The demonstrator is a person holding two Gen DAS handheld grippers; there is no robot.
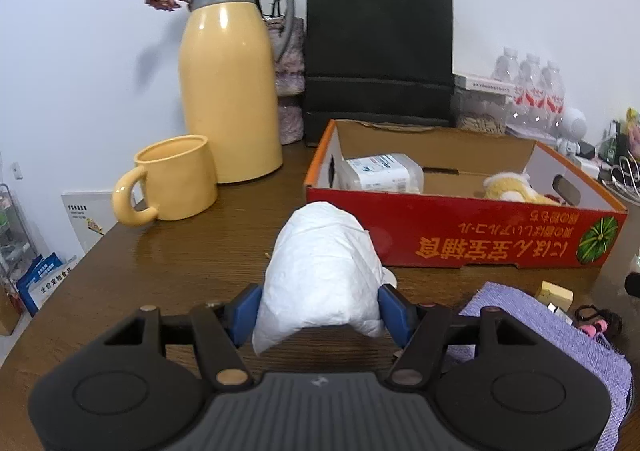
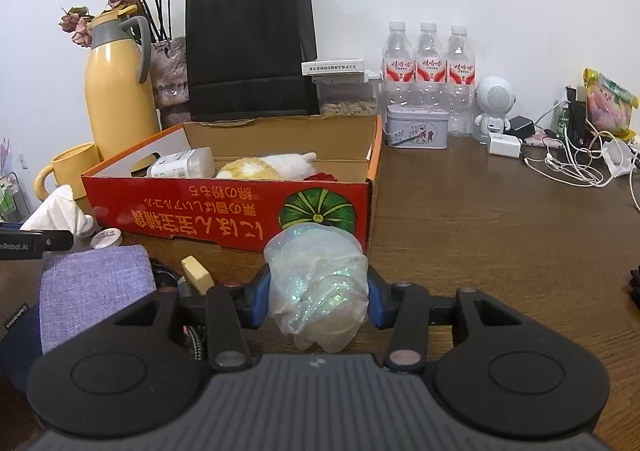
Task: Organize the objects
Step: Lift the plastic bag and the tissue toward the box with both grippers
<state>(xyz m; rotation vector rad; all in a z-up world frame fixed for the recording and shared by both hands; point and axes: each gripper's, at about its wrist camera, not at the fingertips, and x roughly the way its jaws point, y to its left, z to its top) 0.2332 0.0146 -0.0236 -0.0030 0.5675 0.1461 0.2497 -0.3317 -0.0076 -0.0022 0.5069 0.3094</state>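
The left tool point(image 1: 320, 307) has its blue pads pressed against both sides of a white crumpled paper bundle point(image 1: 320, 275), jaws set about half apart around it. The bundle is matte, wrinkled and roughly loaf-shaped; its long axis runs along the tool's fingers, its rounded end pointing away toward the red cardboard box point(image 1: 460, 231). Its near end flares into a loose flap hanging below the pads. It sits above the brown wooden table point(image 1: 180, 263), just short of the box's front wall.

The right tool point(image 2: 318, 297) grips a clear crinkled plastic bag point(image 2: 318, 279) with an iridescent, glittery shimmer, jaws partly closed on its sides. The bag is bunched into a lumpy ball, slightly taller than wide, with no clear direction; a loose fold droops beneath the pads. It is in front of the box's near right corner, over the printed green pumpkin.

The box lies open-topped on the table, its long side across the view, its print upside down. Inside are a white wrapped pack point(image 1: 380, 173) at the left and a yellow-and-white plush toy point(image 2: 264, 167) further right.

Beside the box stand a yellow mug point(image 1: 172, 179) and a yellow thermos jug point(image 1: 232, 83), with a black paper bag point(image 1: 378, 55) behind. A purple cloth point(image 2: 96, 287) lies near the tools.
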